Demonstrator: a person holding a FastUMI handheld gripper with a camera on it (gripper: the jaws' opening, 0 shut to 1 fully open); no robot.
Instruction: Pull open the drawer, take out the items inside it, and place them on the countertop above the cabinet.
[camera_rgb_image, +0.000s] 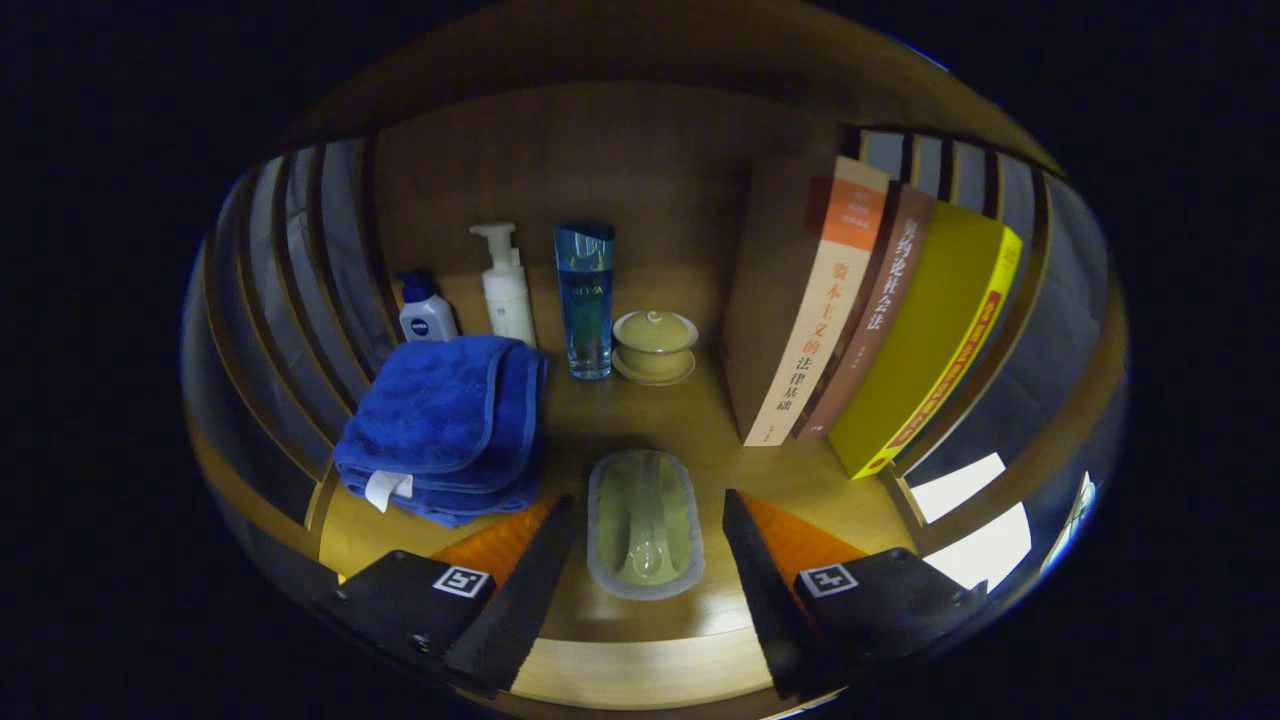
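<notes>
The drawer and its cabinet front we cannot make out; we face the countertop (640, 420), where a pale green dish (645, 522) lies between our gripper's (648, 545) spread, empty fingers. Judging from this, one item is placed. Towel (440, 425) left, books (860, 310) right, leaving a narrow lane.

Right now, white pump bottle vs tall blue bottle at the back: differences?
The white pump bottle is opaque with a pump spout; the tall blue bottle is see-through with a flat cap and stands taller. Both are upright, beyond the open hand-held gripper.
</notes>
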